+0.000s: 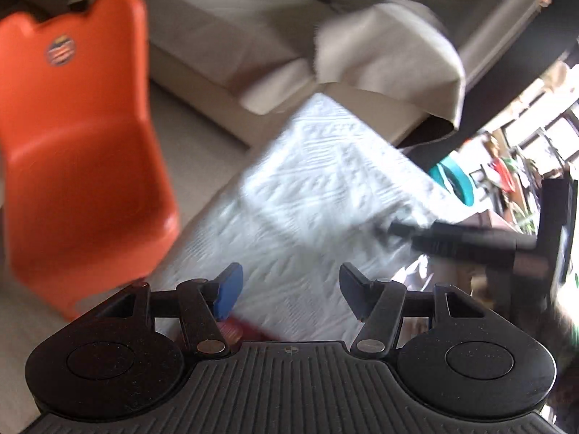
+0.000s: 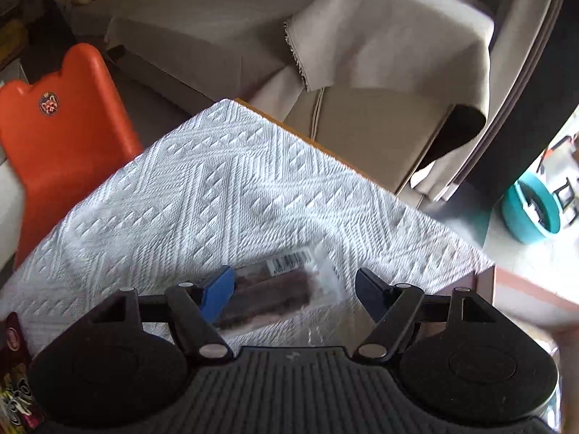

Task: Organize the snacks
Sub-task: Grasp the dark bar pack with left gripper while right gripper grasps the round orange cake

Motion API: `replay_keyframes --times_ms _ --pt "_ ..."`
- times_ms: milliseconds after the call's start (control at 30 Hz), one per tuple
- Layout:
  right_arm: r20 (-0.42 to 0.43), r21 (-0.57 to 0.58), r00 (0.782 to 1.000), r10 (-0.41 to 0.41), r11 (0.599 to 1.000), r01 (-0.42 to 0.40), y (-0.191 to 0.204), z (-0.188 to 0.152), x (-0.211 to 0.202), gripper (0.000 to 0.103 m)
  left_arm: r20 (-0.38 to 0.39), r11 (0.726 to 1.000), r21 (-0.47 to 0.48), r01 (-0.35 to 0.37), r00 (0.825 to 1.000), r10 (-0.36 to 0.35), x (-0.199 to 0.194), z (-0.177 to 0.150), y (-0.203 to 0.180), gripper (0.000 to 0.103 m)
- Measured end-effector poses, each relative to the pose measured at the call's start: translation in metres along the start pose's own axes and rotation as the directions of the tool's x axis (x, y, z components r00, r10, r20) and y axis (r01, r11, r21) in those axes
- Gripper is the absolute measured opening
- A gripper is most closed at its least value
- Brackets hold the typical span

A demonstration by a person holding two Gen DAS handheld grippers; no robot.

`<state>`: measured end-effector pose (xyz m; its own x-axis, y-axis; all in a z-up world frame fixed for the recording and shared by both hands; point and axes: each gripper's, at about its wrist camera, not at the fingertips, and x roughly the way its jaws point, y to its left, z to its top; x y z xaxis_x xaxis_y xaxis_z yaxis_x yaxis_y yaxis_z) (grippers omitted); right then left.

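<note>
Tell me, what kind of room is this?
Probably a living room in someone's home. There is a sofa draped in a beige cover, a small orange plastic chair, and a low table under a white woven cloth with a clear snack packet on it.

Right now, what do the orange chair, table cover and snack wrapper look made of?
Orange chair: moulded plastic, apparently; smooth one-piece shell, soft sheen.
Table cover: white woven or quilted textile; raised diamond ribs.
Snack wrapper: clear glossy film, probably plastic; dark sticks show through.
</note>
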<state>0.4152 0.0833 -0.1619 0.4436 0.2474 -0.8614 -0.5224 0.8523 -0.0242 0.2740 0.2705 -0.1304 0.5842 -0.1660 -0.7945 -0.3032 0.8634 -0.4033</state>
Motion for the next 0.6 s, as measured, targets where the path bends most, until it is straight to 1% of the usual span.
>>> replay_keyframes --times_ms 33,67,100,167,233,333,367,433,467,500,533,567,600 --pt "0.0 0.016 1.0 0.026 1.0 -0.026 -0.001 -0.007 -0.005 0.067 -0.004 1.0 0.027 0.014 1.0 -0.014 0.008 0.006 -0.007 0.065" --pt "-0.006 0.006 0.999 0.041 0.999 -0.041 0.002 -0.018 -0.011 0.064 -0.01 0.998 0.055 0.03 1.0 -0.029 0.017 0.012 -0.016 0.065" --pt "-0.014 -0.012 0.999 0.048 0.999 -0.048 0.007 -0.027 -0.017 0.058 -0.018 0.996 0.08 0.044 0.999 -0.043 0.026 0.018 -0.023 0.065" --pt "-0.016 -0.042 0.999 0.047 0.998 -0.048 0.018 -0.048 -0.028 0.057 -0.037 0.988 0.139 0.072 0.997 -0.068 0.047 0.028 -0.043 0.065" --pt "-0.021 -0.06 0.998 0.063 0.996 -0.064 0.027 -0.067 -0.039 0.057 -0.068 0.977 0.193 0.087 0.995 -0.076 0.07 0.036 -0.064 0.065" --pt "-0.029 -0.035 0.995 0.097 0.995 -0.098 0.032 -0.088 -0.056 0.057 -0.119 0.955 0.283 0.092 0.991 -0.06 0.103 0.038 -0.093 0.065" --pt "-0.034 -0.028 0.994 0.1 0.995 -0.1 0.034 -0.095 -0.061 0.058 -0.126 0.943 0.323 0.085 0.991 -0.046 0.11 0.037 -0.102 0.065" --pt "-0.038 -0.045 0.995 0.091 0.995 -0.093 0.038 -0.107 -0.071 0.058 -0.134 0.91 0.41 0.064 0.991 -0.009 0.121 0.031 -0.12 0.065" --pt "-0.036 -0.059 0.996 0.087 0.994 -0.089 0.04 -0.112 -0.077 0.058 -0.12 0.885 0.464 0.044 0.993 0.014 0.123 0.025 -0.128 0.065" --pt "-0.03 -0.064 0.996 0.089 0.994 -0.09 0.04 -0.116 -0.085 0.062 -0.112 0.864 0.503 0.028 0.993 0.033 0.124 0.021 -0.135 0.064" --pt "-0.022 -0.061 0.996 0.091 0.994 -0.092 0.04 -0.121 -0.092 0.068 -0.105 0.845 0.535 0.012 0.993 0.053 0.124 0.016 -0.14 0.063" --pt "-0.017 -0.054 0.996 0.087 0.995 -0.088 0.039 -0.124 -0.098 0.071 -0.099 0.828 0.561 -0.001 0.993 0.068 0.123 0.012 -0.143 0.062" --pt "-0.014 -0.043 0.997 0.077 0.996 -0.078 0.037 -0.127 -0.102 0.073 -0.093 0.815 0.579 -0.012 0.992 0.081 0.122 0.007 -0.145 0.058"
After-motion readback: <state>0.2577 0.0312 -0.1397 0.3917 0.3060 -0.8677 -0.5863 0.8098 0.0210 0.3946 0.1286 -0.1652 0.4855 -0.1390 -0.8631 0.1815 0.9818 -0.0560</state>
